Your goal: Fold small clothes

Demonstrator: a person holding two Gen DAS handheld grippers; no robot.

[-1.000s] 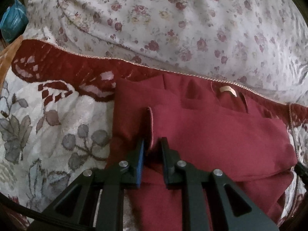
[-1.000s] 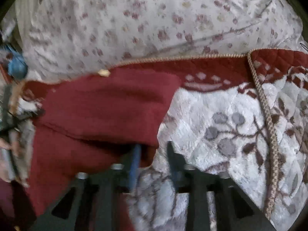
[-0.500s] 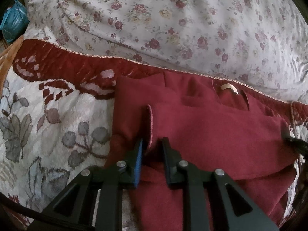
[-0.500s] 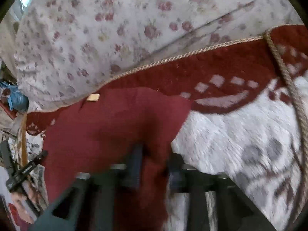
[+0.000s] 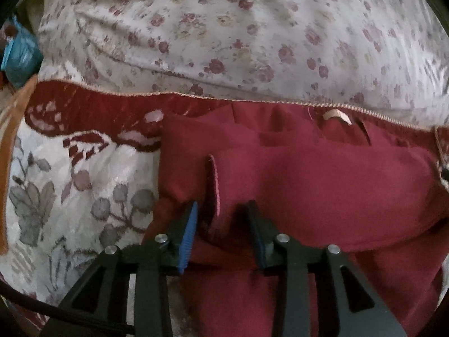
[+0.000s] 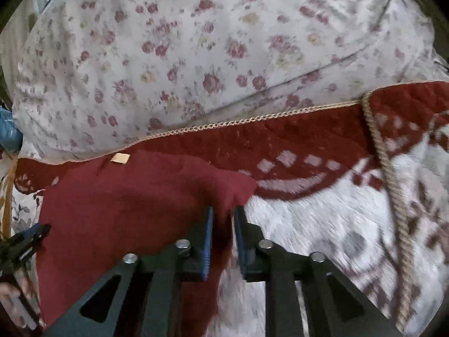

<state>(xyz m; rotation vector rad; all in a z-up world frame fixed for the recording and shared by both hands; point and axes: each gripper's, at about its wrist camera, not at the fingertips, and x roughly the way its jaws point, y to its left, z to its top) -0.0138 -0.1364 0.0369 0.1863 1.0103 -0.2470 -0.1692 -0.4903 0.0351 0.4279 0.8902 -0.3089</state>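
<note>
A dark red garment (image 5: 308, 185) lies on the patterned bedspread (image 5: 70, 191), folded over itself, with a tan label (image 5: 336, 116) near its far edge. My left gripper (image 5: 223, 210) has opened; a folded edge of the garment stands loosely between its fingers. In the right wrist view the same garment (image 6: 126, 205) fills the lower left, its label (image 6: 120, 157) at the far edge. My right gripper (image 6: 223, 214) is shut on the garment's right edge. The left gripper's tip (image 6: 25, 238) shows at the left edge of that view.
A white pillow with small red flowers (image 5: 238, 33) lies behind the bedspread, also in the right wrist view (image 6: 210, 45). A braided cord trim (image 6: 387, 174) runs down the bedspread on the right. A blue bag (image 5: 19, 59) sits at the far left.
My left gripper's fingers have spread apart, letting go of the fold. My right gripper closed on the garment's right edge and moved it leftward, towards the far edge.
</note>
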